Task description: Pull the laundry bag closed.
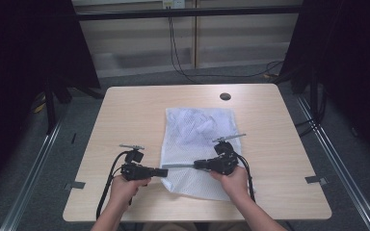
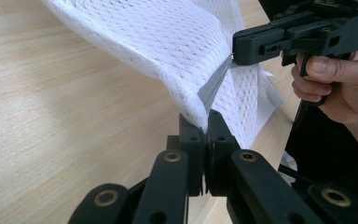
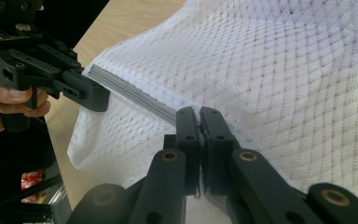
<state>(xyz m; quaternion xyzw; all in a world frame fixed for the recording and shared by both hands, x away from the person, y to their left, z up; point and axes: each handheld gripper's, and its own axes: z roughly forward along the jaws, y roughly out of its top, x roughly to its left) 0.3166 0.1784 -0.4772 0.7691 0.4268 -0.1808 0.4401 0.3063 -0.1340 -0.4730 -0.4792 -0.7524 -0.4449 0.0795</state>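
My two forearms come in from the near edge of the wooden table (image 1: 125, 110), one set of tongs in each hand.

My left hand (image 1: 125, 185) holds the left gripper (image 1: 162, 172) near the table's front, pointing right. Its jaws are clenched on the left end of the grey zipper strip (image 1: 178, 166) and the mesh edge beside it; in the left gripper view the jaws (image 2: 204, 126) meet with white fabric pinched between them.

My right hand (image 1: 233, 180) holds the right gripper (image 1: 196, 165) just right of it, pointing left. Its jaws are likewise closed on the same zipper strip (image 3: 130, 93), farther along toward the right; in the right gripper view the tips (image 3: 199, 116) meet over the strip with mesh around them.

The two grippers face each other, tips near but apart, with a short run of zipper stretched between them.

The white mesh laundry bag (image 1: 195, 144) lies at the table's centre, long axis running near to far. Its near end is lifted off the wood where I grip it; the far part lies flat, with a paler bundle (image 1: 197, 127) inside, contents not identifiable.

Far side of the table, right of centre: a dark round cable hole (image 1: 225, 96). Beyond the table edge, black cables (image 1: 178, 57) hang down to the grey floor.
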